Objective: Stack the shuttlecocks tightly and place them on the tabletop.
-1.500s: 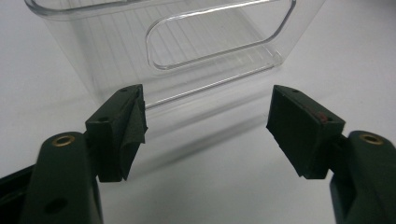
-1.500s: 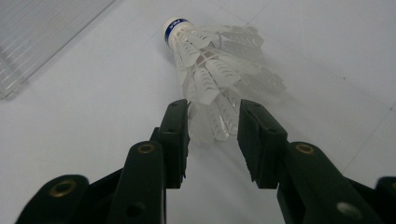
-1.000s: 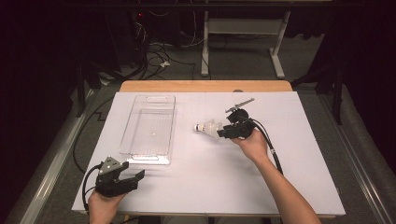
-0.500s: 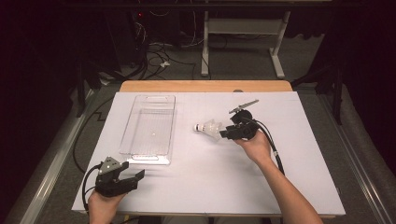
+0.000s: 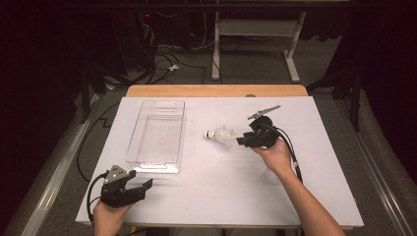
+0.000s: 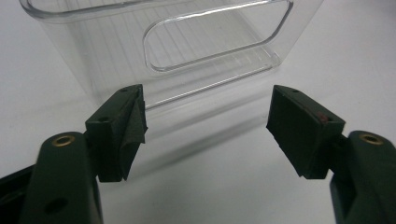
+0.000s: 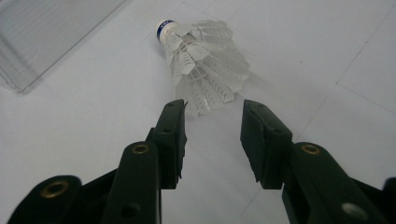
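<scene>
shuttlecock (image 7: pixel 201 65) lying on its side on table (image 5: pixel 314 162), right of the clear bin (image 5: pixel 157 135), just ahead of right gripper (image 7: pixel 212 135) tips, feather rim near the left jaw, jaws half open with nothing between. left gripper (image 6: pixel 208 126) wide open, empty, facing bin's handle end. barely changed from the earlier frame: right gripper nudged slightly, shuttlecock and left gripper same spot.

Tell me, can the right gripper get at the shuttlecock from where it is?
Probably yes. The right gripper is open and points straight at the shuttlecock, whose feather end lies just beyond its fingers. Only bare table lies between.
</scene>
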Demonstrator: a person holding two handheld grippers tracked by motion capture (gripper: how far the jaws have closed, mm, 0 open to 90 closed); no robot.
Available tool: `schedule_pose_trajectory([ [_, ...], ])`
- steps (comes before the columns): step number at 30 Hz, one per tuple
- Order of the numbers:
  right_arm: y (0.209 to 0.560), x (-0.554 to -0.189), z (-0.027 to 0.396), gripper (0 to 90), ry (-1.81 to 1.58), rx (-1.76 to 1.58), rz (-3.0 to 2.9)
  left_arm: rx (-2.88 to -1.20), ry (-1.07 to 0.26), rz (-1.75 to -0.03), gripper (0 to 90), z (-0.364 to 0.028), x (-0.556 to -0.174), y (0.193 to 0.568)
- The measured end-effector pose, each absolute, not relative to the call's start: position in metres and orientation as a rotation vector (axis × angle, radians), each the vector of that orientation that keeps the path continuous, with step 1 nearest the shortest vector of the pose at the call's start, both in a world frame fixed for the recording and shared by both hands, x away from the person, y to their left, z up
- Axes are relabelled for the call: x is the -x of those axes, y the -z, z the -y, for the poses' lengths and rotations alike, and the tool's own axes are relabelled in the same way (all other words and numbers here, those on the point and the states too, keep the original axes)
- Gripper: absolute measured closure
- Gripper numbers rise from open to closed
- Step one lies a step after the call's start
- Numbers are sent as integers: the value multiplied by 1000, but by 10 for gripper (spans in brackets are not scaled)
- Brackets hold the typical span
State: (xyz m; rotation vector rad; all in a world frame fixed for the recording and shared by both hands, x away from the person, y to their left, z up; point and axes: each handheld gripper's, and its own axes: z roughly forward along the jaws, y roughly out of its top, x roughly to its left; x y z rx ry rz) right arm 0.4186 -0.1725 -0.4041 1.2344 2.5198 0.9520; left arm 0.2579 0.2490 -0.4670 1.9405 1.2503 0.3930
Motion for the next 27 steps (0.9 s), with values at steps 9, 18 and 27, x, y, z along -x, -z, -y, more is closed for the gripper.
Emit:
schedule_pose_trajectory([
  [9, 404, -413, 180, 608, -962, -1245, -2512, -1937, -394, -1249, 292, -249, -258, 467],
  [18, 403, -405, 189, 605, -977, -1261, -2486, -1940, -390, -1250, 292, -249, -258, 467],
  [27, 402, -397, 195, 605, -974, -1257, -2476, -1935, -392, -1249, 292, -249, -258, 467],
])
